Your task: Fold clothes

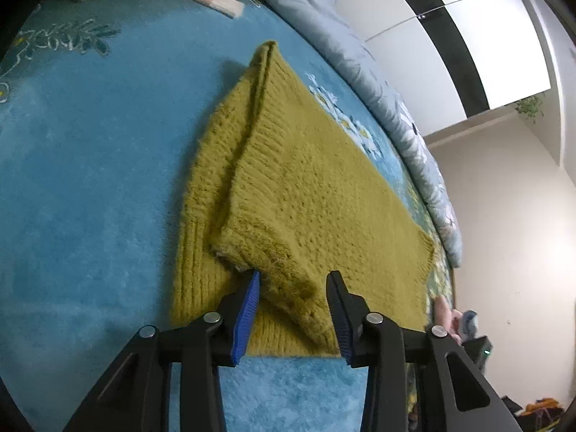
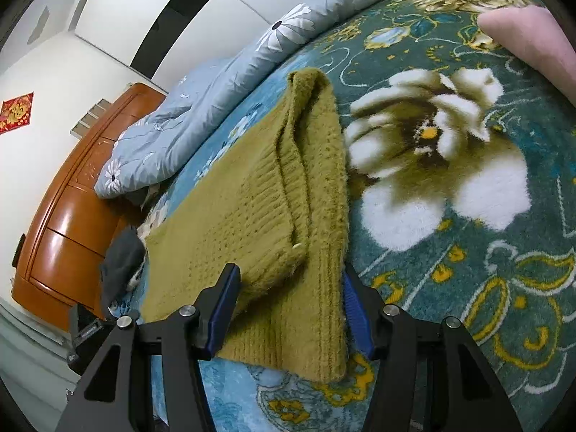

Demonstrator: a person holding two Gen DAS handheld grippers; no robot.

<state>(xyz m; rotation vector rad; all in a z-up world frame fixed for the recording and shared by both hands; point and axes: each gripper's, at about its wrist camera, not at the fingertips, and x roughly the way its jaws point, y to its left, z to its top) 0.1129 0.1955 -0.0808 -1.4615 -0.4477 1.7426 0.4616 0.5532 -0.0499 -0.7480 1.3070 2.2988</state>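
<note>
We see a mustard-yellow knit sweater (image 1: pixel 306 187) lying flat on a blue floral blanket (image 1: pixel 90 198) on the bed, w/ one side already folded over the body so a long ridge runs down it. Our left gripper (image 1: pixel 293 277) sits at the near hem, jaws spread wide – the folded corner of the sweater lies between the blue pads (image 1: pixel 248 309), but they aren't pinching it. The right gripper (image 2: pixel 289 284) is at the other near edge, also spread apart, w/ the sweater's folded layers between its fingers and no clamp on the fabric. From the right view the sweater (image 2: pixel 273 216) lies beside a big white flower in the blanket pattern (image 2: pixel 450 165). A grey flowered quilt (image 2: pixel 201 100) is bunched along the far side – behind it a wooden headboard (image 2: pixel 68 216). A pink cloth (image 2: pixel 529 36) sits at the far right corner
</note>
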